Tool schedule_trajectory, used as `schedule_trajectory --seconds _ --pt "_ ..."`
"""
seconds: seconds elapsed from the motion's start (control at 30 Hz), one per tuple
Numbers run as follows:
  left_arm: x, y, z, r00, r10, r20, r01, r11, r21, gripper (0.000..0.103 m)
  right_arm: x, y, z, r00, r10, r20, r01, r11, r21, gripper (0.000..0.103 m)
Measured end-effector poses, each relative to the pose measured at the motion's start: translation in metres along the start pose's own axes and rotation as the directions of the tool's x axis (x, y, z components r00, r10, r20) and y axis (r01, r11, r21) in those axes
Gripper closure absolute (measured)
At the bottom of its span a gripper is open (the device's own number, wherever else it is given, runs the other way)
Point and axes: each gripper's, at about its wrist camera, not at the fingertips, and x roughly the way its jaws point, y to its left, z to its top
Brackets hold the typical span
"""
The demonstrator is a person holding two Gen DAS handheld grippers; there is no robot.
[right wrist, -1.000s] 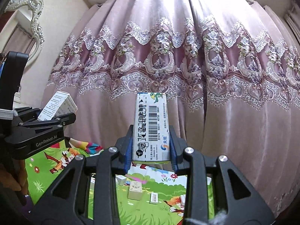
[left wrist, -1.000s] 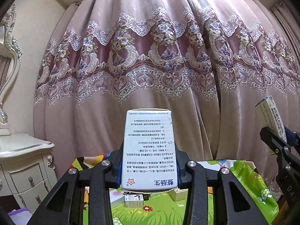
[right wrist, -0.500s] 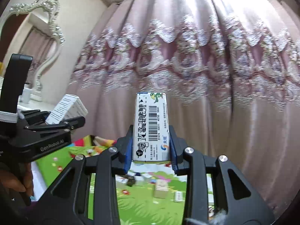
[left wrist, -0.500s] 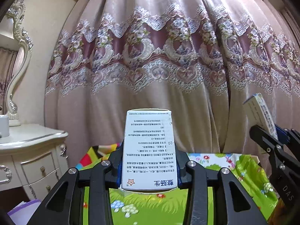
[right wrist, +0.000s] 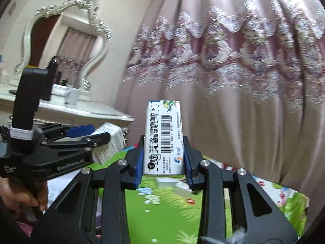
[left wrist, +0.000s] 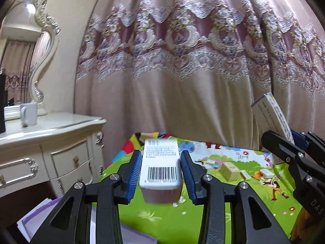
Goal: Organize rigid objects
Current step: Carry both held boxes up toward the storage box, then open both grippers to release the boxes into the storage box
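Note:
My left gripper [left wrist: 160, 172] is shut on a white medicine box [left wrist: 160, 166] that now lies tipped forward, barcode face up, above the green cartoon mat [left wrist: 223, 209]. My right gripper [right wrist: 163, 162] is shut on a white box with a barcode and green print [right wrist: 163, 138], held upright. In the right wrist view the left gripper [right wrist: 97, 140] and its box [right wrist: 109, 145] show at the left. In the left wrist view the right gripper [left wrist: 292, 148] and its box [left wrist: 271, 116] show at the right edge.
Several small boxes [left wrist: 229, 170] lie on the mat. A cream dresser [left wrist: 50, 140] with a mug [left wrist: 28, 114] and an ornate mirror [right wrist: 67, 36] stands at the left. Purple-white papers [left wrist: 40, 215] lie at lower left. Pink embroidered curtains [left wrist: 193, 71] hang behind.
Both grippers have swung to the left, bringing the dresser and mirror into view. The box in my left gripper has tipped from upright to lying forward, barcode side up.

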Motion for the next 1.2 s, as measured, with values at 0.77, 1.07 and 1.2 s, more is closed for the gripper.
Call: schedule_trajectory --seconds 0.77,1.07,1.2 --pt "-0.015 0.161 -0.089 0.907 0.289 -0.307 -0.361 0.909 -0.211 0.014 0.095 0.147 -0.045 0.803 0.471 -0.367 -0.520 0.853 -0.044 0.053" --pt "-0.004 0.154 -0.097 0.885 0.307 -0.350 -0.381 0.909 -0.166 0.013 0.097 0.140 -0.071 0.765 0.481 -0.428 -0.526 0.850 0.016 0.032" --pt "0.008 0.133 -0.098 0.892 0.241 -0.382 -0.304 0.946 -0.112 0.013 0.098 0.111 -0.076 0.789 0.431 -0.438 -0.456 0.888 0.054 0.025"
